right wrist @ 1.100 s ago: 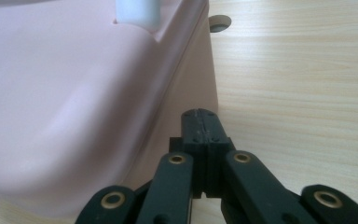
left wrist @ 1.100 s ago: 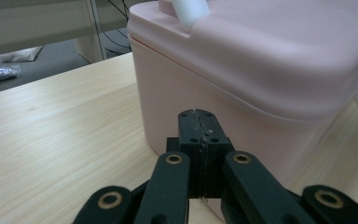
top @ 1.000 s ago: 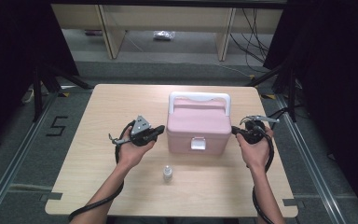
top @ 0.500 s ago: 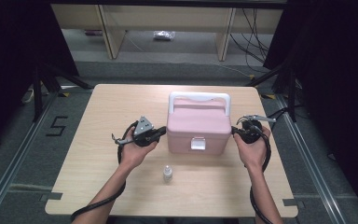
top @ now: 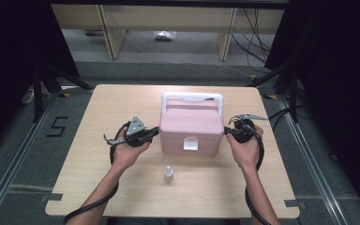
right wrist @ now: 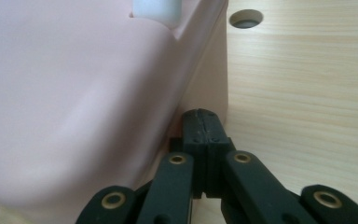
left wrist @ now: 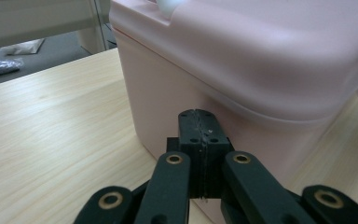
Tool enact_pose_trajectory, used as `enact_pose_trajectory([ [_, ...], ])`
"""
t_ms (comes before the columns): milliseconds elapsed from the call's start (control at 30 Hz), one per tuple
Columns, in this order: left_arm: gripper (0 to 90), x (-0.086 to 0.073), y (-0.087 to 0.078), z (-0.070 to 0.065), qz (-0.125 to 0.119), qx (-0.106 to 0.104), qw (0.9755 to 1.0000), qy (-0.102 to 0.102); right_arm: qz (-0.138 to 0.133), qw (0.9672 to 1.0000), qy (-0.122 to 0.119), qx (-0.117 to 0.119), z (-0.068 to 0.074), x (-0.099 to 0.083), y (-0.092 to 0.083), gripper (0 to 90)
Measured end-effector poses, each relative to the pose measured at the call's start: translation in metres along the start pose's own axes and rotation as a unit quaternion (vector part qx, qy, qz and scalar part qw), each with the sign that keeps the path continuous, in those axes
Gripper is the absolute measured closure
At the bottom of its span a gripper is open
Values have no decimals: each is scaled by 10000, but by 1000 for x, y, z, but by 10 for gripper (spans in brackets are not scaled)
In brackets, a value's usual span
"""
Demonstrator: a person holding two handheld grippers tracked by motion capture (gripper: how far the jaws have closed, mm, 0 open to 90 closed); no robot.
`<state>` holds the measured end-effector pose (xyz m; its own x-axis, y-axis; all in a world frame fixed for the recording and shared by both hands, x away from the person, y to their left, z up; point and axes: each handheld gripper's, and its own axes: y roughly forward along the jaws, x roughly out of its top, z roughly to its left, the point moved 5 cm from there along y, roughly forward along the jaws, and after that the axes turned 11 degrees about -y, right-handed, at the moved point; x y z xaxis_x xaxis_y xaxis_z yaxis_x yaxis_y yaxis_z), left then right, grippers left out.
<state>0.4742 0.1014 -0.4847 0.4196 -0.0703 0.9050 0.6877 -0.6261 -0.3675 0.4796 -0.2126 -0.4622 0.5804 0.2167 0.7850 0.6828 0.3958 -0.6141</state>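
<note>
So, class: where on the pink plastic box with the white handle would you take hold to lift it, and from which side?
Grip the white handle of the pink plastic box, coming from above. It arches over the lid's rear with a gap beneath for a claw, whereas the side walls are wide, smooth and bulging.

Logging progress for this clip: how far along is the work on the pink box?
Early. The pink box sits latched on the table. The left gripper and right gripper, jaws shut, are against its two sides. Moving or opening it remains; the small bottle stands untouched.
</note>
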Motion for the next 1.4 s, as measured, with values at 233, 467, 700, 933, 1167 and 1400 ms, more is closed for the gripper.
enact_pose_trajectory([
  [233,896,-2,-15,15,22,179,9998,-35,-3,9998,-168,144,17,6,10,900],
  [467,896,-5,-28,26,-14,256,9996,-75,39,9994,-255,211,35,11,18,900],
  [700,896,-7,-39,40,-41,447,9988,-176,83,9984,-461,330,54,12,21,900],
  [933,896,-9,-41,42,-70,478,9986,-199,144,9985,-400,356,60,12,21,900],
  [1167,896,-12,-43,38,-91,479,9986,-205,130,9985,-386,353,59,13,22,900],
  [1400,894,-15,-41,39,-51,448,9989,-154,138,9985,-433,310,56,14,23,900],
])
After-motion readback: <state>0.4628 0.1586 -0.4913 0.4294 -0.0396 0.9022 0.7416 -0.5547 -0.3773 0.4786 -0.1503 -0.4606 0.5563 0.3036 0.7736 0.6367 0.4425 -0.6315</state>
